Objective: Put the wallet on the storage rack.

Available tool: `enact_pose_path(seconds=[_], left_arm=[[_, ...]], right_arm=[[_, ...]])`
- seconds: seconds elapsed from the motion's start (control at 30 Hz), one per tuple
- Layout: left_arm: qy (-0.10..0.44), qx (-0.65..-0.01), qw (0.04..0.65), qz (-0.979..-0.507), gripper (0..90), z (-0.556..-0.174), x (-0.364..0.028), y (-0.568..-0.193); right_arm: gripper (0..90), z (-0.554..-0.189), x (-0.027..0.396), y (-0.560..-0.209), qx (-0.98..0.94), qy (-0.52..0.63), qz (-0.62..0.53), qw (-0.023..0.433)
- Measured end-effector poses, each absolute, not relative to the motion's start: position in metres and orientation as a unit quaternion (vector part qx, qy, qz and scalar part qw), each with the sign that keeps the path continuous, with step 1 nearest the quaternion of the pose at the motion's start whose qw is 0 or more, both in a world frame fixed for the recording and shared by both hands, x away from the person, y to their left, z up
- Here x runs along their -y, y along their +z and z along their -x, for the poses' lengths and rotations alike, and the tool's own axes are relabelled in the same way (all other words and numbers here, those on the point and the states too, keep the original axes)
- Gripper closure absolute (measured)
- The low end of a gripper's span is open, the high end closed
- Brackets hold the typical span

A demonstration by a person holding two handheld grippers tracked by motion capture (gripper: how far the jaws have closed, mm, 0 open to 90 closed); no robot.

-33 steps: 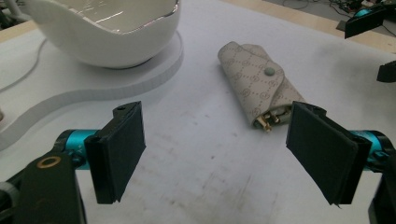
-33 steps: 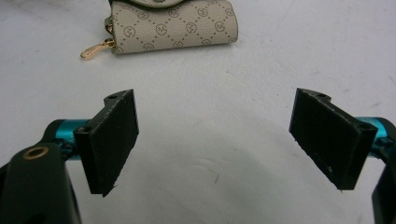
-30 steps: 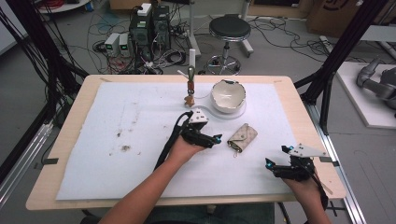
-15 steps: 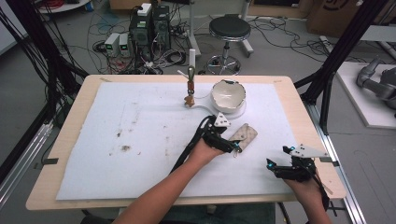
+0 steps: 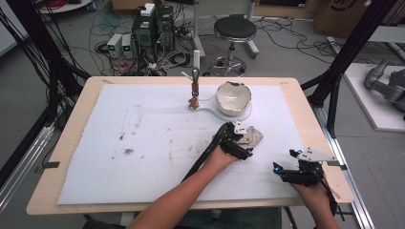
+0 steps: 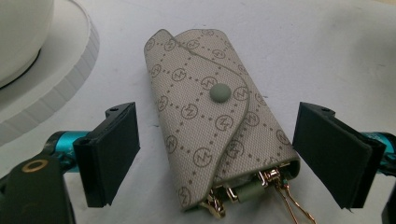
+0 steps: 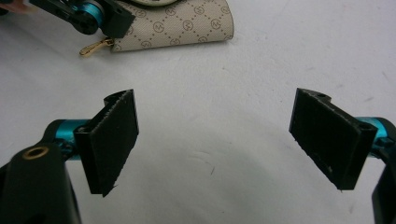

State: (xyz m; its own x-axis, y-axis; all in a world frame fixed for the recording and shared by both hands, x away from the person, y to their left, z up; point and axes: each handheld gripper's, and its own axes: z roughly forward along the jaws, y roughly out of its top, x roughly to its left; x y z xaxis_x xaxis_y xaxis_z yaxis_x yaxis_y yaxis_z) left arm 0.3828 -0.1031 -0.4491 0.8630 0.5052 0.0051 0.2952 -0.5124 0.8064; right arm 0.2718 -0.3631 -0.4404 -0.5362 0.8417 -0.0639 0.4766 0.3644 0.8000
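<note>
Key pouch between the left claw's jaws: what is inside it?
At the open end of the key pouch, gold clips and a pale green piece poke out. The snapped flap covers the rest, so its contents are hidden. The left claw is open around it.

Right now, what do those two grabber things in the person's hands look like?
Each gripper is black, with two flat, dark, rectangular jaws on shiny teal bars. The left gripper and right gripper look alike. From above, each carries a grey three-cornered plate, and a black cable trails along the left forearm. Both forearms are bare, without sleeves.
</note>
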Motion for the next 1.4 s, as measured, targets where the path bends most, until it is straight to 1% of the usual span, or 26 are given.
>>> enact_pose_path(seconds=[0.27,0.5,0.57,0.67,0.8,1.1,1.4], left_arm=[[0.143,-0.209,0.392,-0.885,14.8,-0.38,0.116,-0.454],[0.136,-0.208,0.395,-0.884,19.0,-0.38,0.115,-0.454],[0.129,-0.211,0.397,-0.884,21.4,-0.38,0.114,-0.454],[0.115,-0.207,0.404,-0.883,31.6,-0.379,0.113,-0.453],[0.115,-0.208,0.405,-0.883,33.8,-0.379,0.113,-0.453],[0.111,-0.217,0.413,-0.878,36.0,-0.378,0.108,-0.448],[0.129,-0.211,0.425,-0.871,36.0,-0.38,0.085,-0.421]], right_arm=[[15.8,-0.274,0.362,-0.441,-0.792,0.379,-0.415,0.24],[15.8,-0.275,0.36,-0.441,-0.793,0.379,-0.413,0.24],[15.8,-0.275,0.36,-0.441,-0.793,0.379,-0.413,0.239],[15.8,-0.275,0.359,-0.441,-0.793,0.38,-0.413,0.239],[15.8,-0.277,0.359,-0.441,-0.794,0.379,-0.41,0.241],[15.8,-0.277,0.359,-0.441,-0.793,0.38,-0.413,0.238],[15.8,-0.277,0.358,-0.441,-0.794,0.379,-0.411,0.238]])
